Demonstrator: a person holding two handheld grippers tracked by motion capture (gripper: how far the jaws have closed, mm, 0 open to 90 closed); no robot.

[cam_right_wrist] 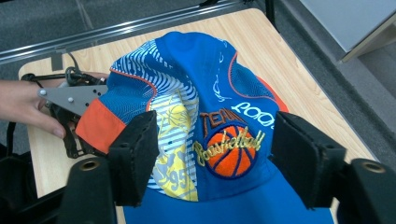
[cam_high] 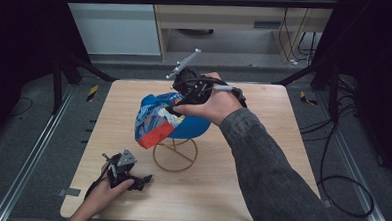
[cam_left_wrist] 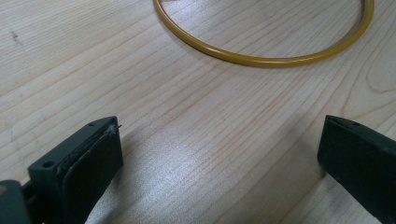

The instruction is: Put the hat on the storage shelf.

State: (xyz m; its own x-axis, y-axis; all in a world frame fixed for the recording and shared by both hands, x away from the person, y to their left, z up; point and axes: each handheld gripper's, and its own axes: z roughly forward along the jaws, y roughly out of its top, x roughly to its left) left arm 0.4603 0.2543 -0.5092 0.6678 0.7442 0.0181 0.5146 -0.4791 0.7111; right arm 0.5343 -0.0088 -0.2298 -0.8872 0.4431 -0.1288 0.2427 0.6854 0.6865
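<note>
1 blue cap (cam_high: 171, 120), 1 yellow wire stand (cam_high: 175, 154), 2 grippers, both open.

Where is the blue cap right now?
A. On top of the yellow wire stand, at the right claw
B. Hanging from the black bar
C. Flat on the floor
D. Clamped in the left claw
A: the blue cap sits atop the yellow wire stand, with the right claw at it; the left claw is apart, open over bare table.
</note>
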